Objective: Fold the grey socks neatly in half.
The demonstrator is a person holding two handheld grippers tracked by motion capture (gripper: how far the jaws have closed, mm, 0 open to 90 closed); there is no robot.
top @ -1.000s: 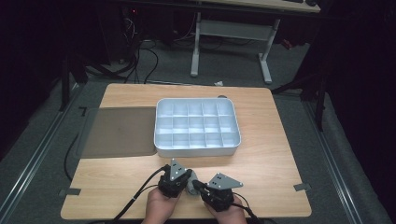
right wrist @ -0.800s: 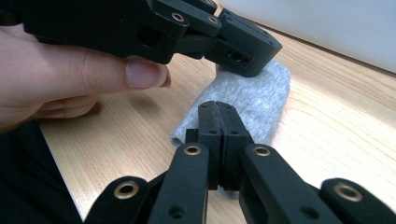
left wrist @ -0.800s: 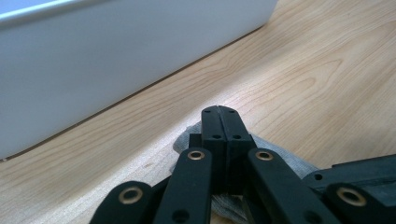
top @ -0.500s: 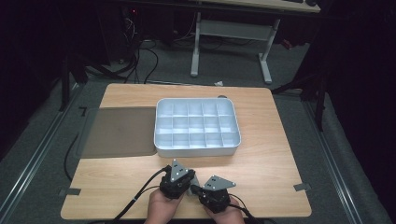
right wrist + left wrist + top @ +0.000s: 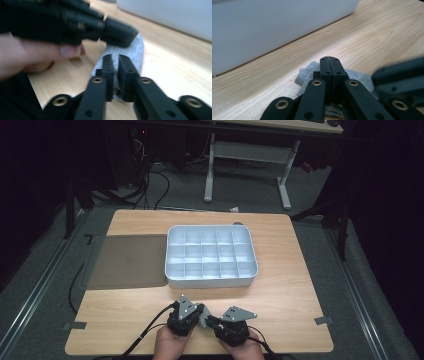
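A small grey knitted cloth (image 5: 204, 318) lay crumpled on the light wooden tabletop (image 5: 280, 285), just in front of a white compartmented plastic tray (image 5: 210, 279). It looked soft, light and limp, best pinched at a raised fold. The left hand-held gripper (image 5: 329, 60) was closed over it; the right hand-held gripper (image 5: 114, 58), jaws just parting, straddled its edge.

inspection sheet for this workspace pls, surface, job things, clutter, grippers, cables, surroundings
surface: wooden table, a dark mat at its left, tape marks near the front corners
job's things: small grey cloth near the front edge, lying between the two grippers; white compartment tray at mid-table, its cells look empty
clutter: nothing seen
grippers: left gripper shut, resting on the cloth; right gripper has just been opening, a narrow gap between its fingers, cloth under its tips, pads not pressing on it
cables: black cable trails from the left gripper off the front edge; more cables on the floor behind
surroundings: dark room, grey carpet, white-legged desk behind the table
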